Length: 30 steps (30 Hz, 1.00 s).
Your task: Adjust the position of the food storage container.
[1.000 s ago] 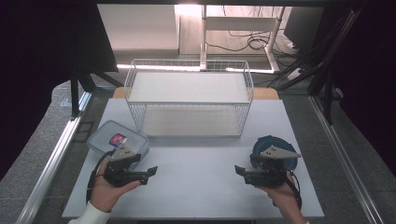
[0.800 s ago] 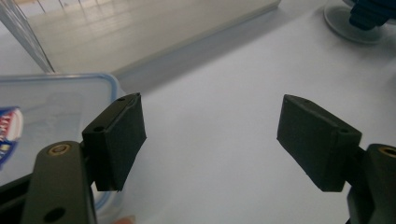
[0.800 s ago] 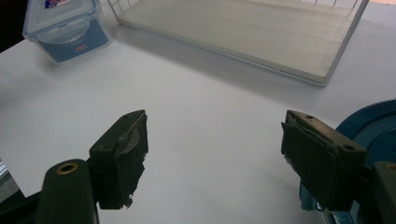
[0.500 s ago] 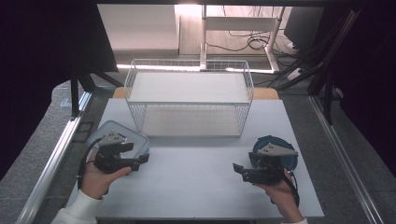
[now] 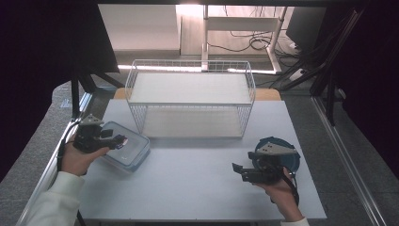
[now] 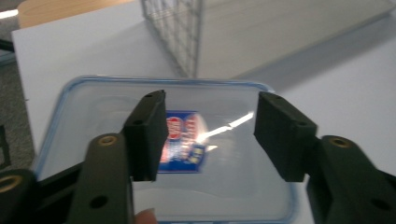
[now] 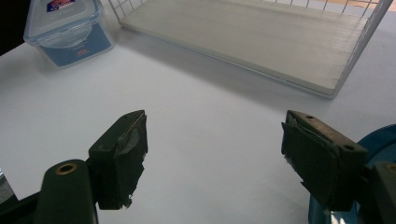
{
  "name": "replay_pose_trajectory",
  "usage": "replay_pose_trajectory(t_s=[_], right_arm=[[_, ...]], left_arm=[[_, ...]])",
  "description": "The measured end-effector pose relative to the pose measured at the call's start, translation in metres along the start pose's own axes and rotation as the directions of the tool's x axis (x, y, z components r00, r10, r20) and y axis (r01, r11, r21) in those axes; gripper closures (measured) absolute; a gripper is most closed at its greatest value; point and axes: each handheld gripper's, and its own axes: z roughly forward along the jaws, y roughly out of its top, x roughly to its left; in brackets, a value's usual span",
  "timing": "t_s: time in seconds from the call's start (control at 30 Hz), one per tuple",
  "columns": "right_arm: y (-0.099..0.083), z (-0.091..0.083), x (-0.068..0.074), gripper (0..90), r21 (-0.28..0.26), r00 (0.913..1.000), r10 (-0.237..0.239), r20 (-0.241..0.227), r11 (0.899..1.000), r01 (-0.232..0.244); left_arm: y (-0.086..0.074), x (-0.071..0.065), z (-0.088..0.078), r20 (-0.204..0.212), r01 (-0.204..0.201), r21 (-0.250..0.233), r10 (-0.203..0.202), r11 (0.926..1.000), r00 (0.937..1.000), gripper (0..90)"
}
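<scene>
Grey floor [image 5: 33, 155] – dark curtains [image 5: 42, 42] both sides – white desk leg [image 5: 205, 35], cables [image 5: 256, 42] behind, bright light.

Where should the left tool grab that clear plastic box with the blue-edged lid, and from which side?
Probably from above, across two opposite side walls just under the lid's rim. The clear plastic box sits flat on the table with its lid on, so the broad flat top offers nothing to pinch. The left tool, jaws just closing with nothing pressed between them, hovers over the lid and would need to open wider.
</scene>
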Motion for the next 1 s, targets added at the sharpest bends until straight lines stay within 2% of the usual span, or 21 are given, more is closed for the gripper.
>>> replay_pose_trajectory(t_s=[0.07,0.1,0.13,0.17,0.27,0.3,0.33,0.37,0.4,0.43,0.5,0.6,0.7,0.73,0.77,0.8,0.83,0.87,0.9,0.93,1.0], right_arm=[[0.0,0.0,0.001,22.5,0.003,1.0,0.001,0.0,1.0,-0.001],[0.0,0.0,0.001,22.5,0.003,1.0,0.001,0.0,1.0,-0.001],[-0.001,0.0,0.0,22.5,0.003,1.0,0.003,0.001,1.0,-0.003],[-0.001,0.0,0.0,22.5,0.003,1.0,0.003,0.001,1.0,-0.003],[-0.002,0.002,-0.001,22.4,0.009,1.0,0.005,0.002,1.0,-0.005],[-0.002,0.002,-0.001,22.4,0.009,1.0,0.005,0.002,1.0,-0.005],[-0.003,0.002,-0.001,22.4,0.011,1.0,0.009,0.002,1.0,-0.009],[-0.003,0.002,-0.001,22.4,0.012,0.9999,0.011,0.003,1.0,-0.011],[-0.003,0.002,-0.002,22.3,0.014,1.0,0.009,0.004,1.0,-0.009],[-0.003,0.002,-0.002,22.3,0.014,1.0,0.009,0.004,1.0,-0.009],[-0.004,0.003,-0.003,22.3,0.016,0.9999,0.012,0.003,1.0,-0.012],[-0.005,0.004,-0.005,22.2,0.023,0.9999,0.014,0.006,1.0,-0.014],[-0.006,0.005,-0.006,22.3,0.027,0.9998,0.015,0.009,1.0,-0.016],[-0.006,0.006,-0.005,22.2,0.025,0.9999,0.015,0.006,1.0,-0.015],[-0.006,0.006,-0.005,22.2,0.023,0.9999,0.015,0.001,1.0,-0.015],[-0.006,0.006,-0.004,22.2,0.022,0.9999,0.011,-0.006,1.0,-0.011],[-0.006,0.007,-0.003,22.2,0.023,1.0,0.005,-0.007,1.0,-0.005],[-0.006,0.007,-0.003,22.2,0.023,1.0,0.005,-0.007,1.0,-0.005],[-0.006,0.007,-0.003,22.2,0.024,1.0,0.001,-0.008,1.0,-0.001],[-0.006,0.007,-0.002,22.2,0.025,0.9999,0.0,-0.01,1.0,0.0],[-0.006,0.007,-0.002,22.2,0.025,1.0,0.0,-0.008,1.0,0.0]], left_arm=[[0.003,0.013,0.005,0.003,0.005,0.019,-0.005,0.9998,1.0,57.4],[0.005,0.018,0.008,0.006,0.01,0.027,-0.01,0.9996,0.9999,57.4],[0.009,0.031,0.014,-0.003,0.011,0.056,-0.01,0.9983,0.9999,65.0],[0.009,0.031,0.014,-0.003,0.011,0.056,-0.01,0.9983,0.9999,67.6],[0.013,0.051,0.025,-0.026,0.02,0.111,-0.017,0.9936,0.9995,77.3],[0.014,0.057,0.029,-0.035,0.029,0.125,-0.025,0.9918,0.9991,77.3],[0.015,0.069,0.034,-0.053,0.042,0.144,-0.035,0.9887,0.998,81.9],[0.016,0.074,0.037,-0.056,0.053,0.16,-0.045,0.9857,0.9974,83.9],[0.016,0.074,0.037,-0.056,0.053,0.16,-0.045,0.9857,0.9974,85.9],[0.017,0.08,0.04,-0.058,0.068,0.172,-0.059,0.9828,0.9966,85.9],[0.019,0.088,0.043,-0.085,0.075,0.197,-0.059,0.9775,0.9946,88.5],[0.022,0.097,0.045,-0.1,0.102,0.195,-0.084,0.9755,0.9914,89.9],[0.024,0.104,0.046,-0.134,0.117,0.209,-0.09,0.9709,0.9869,90.0],[0.025,0.109,0.048,-0.148,0.119,0.236,-0.086,0.9645,0.9853,90.0],[0.025,0.109,0.048,-0.148,0.119,0.236,-0.086,0.9645,0.9853,90.0],[0.025,0.115,0.05,-0.18,0.125,0.26,-0.079,0.9576,0.9805,90.0],[0.024,0.118,0.051,-0.189,0.134,0.273,-0.084,0.9526,0.9784,90.0],[0.024,0.118,0.051,-0.189,0.134,0.273,-0.084,0.9526,0.9784,90.0],[0.022,0.121,0.053,-0.202,0.141,0.286,-0.085,0.9478,0.9758,90.0],[0.02,0.122,0.056,-0.209,0.14,0.302,-0.078,0.9431,0.9748,90.0],[0.017,0.122,0.058,-0.201,0.136,0.311,-0.074,0.9407,0.9767,90.0]])
